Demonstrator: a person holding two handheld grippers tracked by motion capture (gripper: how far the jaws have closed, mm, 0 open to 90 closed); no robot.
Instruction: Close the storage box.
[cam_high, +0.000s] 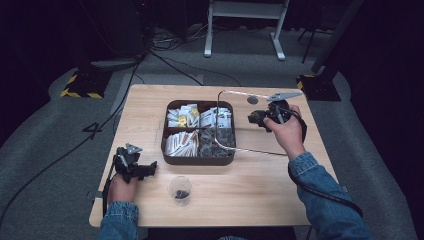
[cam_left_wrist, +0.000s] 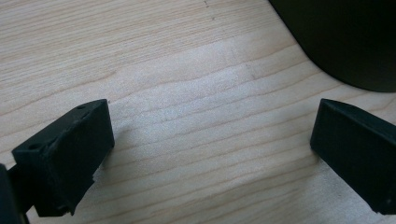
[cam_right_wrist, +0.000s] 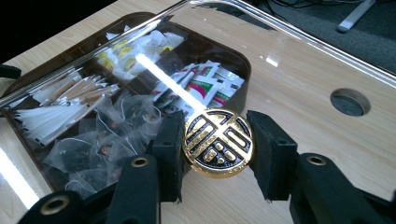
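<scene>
1. The right gripper is clamped on the round gold-and-black knob of a clear lid, one jaw on each side of the knob.
2. The lid hangs tilted above the table, to the right of the dark tray. Its near edge runs from over the tray's right compartments toward the right hand, and its far edge rises near the table's back edge.
3. In the right gripper view the knob's patterned face is turned toward the camera.
4. The left gripper rests low over bare wood, jaws wide apart with nothing between them. In the high view it sits at the table's left front, pointing toward the tray.
5. The lid is transparent, so its outline shows mostly as bright edges and glare.
6. The tray's packets and tea bags are seen partly through the lid.
7. A small clear cup stands near the front edge; its dark contents are too small to make out.
</scene>
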